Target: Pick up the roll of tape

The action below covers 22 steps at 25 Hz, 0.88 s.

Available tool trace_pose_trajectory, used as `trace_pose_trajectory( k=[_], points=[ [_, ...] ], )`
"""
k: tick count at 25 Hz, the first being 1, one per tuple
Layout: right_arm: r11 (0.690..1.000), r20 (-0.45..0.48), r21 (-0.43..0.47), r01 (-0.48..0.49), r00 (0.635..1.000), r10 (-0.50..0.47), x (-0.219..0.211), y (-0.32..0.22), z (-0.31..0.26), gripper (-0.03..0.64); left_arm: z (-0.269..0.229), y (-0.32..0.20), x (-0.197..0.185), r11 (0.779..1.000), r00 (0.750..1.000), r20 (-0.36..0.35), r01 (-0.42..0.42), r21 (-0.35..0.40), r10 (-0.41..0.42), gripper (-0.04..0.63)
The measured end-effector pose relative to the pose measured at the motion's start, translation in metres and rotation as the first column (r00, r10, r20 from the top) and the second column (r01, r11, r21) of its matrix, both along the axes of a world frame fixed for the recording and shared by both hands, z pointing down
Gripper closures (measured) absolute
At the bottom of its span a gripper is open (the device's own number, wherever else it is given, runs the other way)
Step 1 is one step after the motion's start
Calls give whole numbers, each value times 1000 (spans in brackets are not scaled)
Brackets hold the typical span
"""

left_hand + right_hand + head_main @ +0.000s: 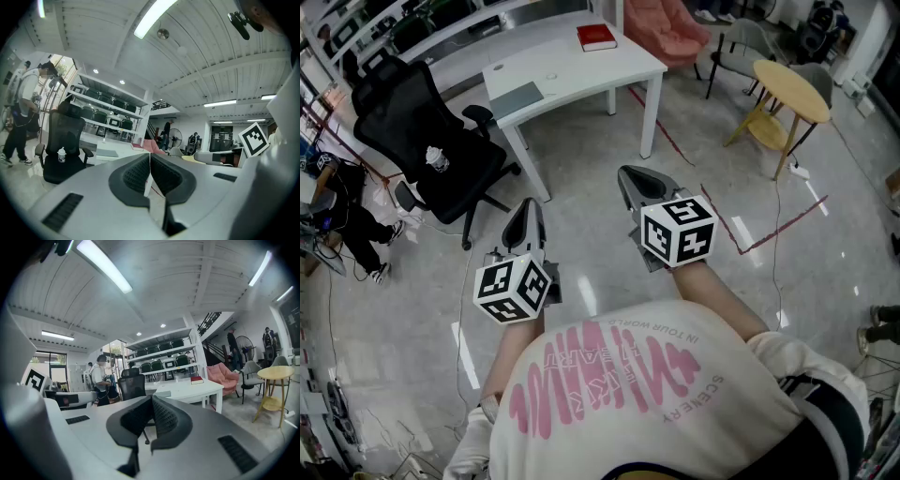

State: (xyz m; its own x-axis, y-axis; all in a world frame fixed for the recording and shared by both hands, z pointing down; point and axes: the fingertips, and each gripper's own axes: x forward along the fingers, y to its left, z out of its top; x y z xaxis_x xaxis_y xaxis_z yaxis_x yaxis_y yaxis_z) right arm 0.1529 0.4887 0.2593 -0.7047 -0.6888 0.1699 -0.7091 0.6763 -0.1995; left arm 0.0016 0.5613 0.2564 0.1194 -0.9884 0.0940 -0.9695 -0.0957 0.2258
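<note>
A small pale ring (551, 78), too small to tell whether it is the roll of tape, lies on the white desk (609, 66) ahead of me. Both grippers hang over the floor well short of that desk. My left gripper (528, 210) is shut with nothing in it; in the left gripper view its pads (150, 164) meet. My right gripper (630, 176) sits a little further forward, also shut and empty, its jaws closed in the right gripper view (152, 403). The desk (192, 389) shows beyond the right jaws.
A red book (596, 37) and a grey flat pad (517, 98) lie on the desk. A black office chair (431, 141) with a small bottle (437, 159) on its seat stands to the left. A round yellow table (789, 91) and a pink armchair (666, 26) are at the right. A person (99, 378) stands far off.
</note>
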Motion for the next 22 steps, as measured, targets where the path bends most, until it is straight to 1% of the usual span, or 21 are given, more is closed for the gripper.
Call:
trace_pose_trajectory(
  k=[5,10,13,17,22],
  points=[
    [1000,-7,-8,-5,1000,5,-4,1,6,601,5,3,-6,1000,1000,-11,2,-6,-2,571],
    [1000,-15,-9,-15,1000,15,-13,0,13,601,15,4,-20,1000,999,-44,6,-8,-7,571],
    [999,16,-28,-30,999,31,-20,-4,11,601,14,4,-31,1000,999,-48,0,-9,-1,571],
    [994,75,-87,-61,995,68,-31,-9,17,600,13,3,-50,1000,998,-56,-15,1,15,571],
    [990,54,-99,-96,993,102,-47,-3,38,600,22,5,-76,999,997,-60,-46,13,47,571]
  ],
)
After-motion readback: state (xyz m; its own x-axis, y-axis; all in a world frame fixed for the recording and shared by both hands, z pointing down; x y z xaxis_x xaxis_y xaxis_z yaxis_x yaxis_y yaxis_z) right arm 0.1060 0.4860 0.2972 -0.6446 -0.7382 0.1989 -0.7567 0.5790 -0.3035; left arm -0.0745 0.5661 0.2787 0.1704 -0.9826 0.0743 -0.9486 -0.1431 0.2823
